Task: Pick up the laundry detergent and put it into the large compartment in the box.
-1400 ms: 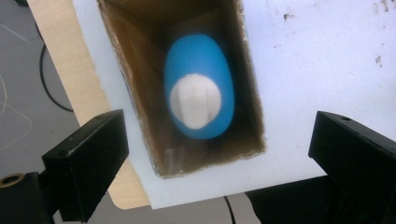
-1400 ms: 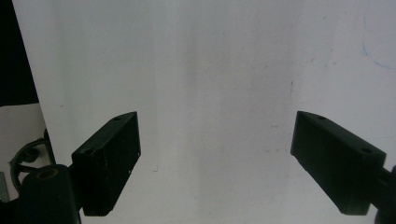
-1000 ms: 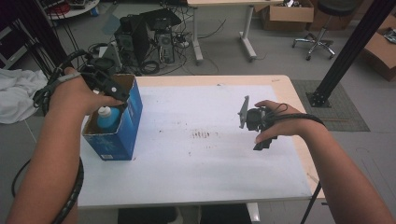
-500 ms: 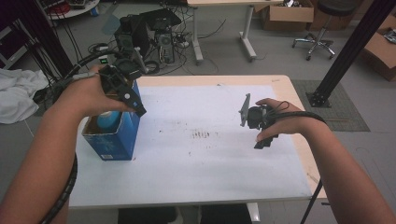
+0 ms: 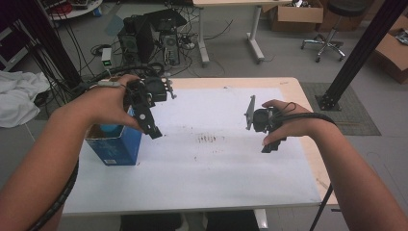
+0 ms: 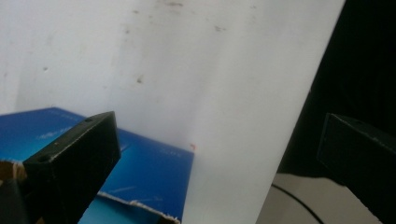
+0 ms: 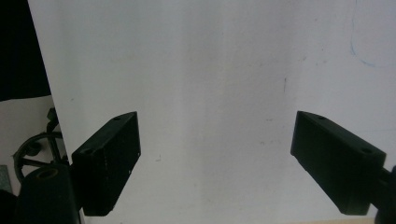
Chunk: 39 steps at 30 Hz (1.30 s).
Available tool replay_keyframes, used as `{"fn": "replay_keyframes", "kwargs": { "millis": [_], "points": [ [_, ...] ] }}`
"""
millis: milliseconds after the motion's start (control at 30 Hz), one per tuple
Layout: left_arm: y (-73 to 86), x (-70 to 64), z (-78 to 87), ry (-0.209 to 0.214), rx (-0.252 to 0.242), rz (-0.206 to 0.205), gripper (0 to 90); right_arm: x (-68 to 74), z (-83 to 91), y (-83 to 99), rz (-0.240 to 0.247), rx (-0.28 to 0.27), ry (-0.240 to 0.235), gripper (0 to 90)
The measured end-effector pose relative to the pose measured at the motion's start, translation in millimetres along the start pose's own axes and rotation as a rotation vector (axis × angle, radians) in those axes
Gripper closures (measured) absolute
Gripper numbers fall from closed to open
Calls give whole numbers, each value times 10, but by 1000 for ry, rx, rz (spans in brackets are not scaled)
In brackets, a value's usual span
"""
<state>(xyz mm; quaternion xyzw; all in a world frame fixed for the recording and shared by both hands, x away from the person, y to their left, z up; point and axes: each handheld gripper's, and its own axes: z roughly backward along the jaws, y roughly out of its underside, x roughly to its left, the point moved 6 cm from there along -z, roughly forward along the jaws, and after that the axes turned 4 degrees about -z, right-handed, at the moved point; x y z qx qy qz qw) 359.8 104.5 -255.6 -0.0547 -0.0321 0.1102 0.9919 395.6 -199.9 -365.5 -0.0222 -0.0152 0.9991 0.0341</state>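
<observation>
Fingers of your left gripper [image 5: 150,126] stand wide and empty beside the blue carton [image 5: 115,147] at the tabletop's [image 5: 216,173] left edge. Keep your right gripper [image 5: 267,137], equally wide, clear while withdrawing.

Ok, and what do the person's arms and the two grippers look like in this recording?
Both forearms are bare, no sleeves. The left gripper and right gripper are black, each with two blocky, flat-faced fingers bearing small holes. A black cable loops over the right hand; another runs along the left forearm. A grey plate sits on the right gripper.
</observation>
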Motion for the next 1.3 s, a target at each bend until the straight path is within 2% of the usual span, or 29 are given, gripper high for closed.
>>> {"fn": "replay_keyframes", "kwargs": {
  "millis": [67, 133, 200, 267, 400, 1300],
  "points": [
    [-46, -74, -63, 12, 20, -63, 1, 9, 12, -12, 3, 0, -1, 161],
    [-55, -97, -81, 20, 30, -78, 0, 6, 16, -15, 5, 2, -1, 161],
    [-89, -145, -135, 32, 28, -125, 0, -17, 6, -25, 10, 2, -2, 161],
    [-108, -161, -170, 33, 32, -152, 1, -31, 3, -27, 10, 4, -4, 161],
    [-144, -182, -215, 45, 47, -180, 0, -50, 18, -32, 6, -2, -3, 160],
    [-187, -211, -178, 51, 34, -179, 1, -33, 17, -38, -1, -2, 3, 161]
  ]
}}
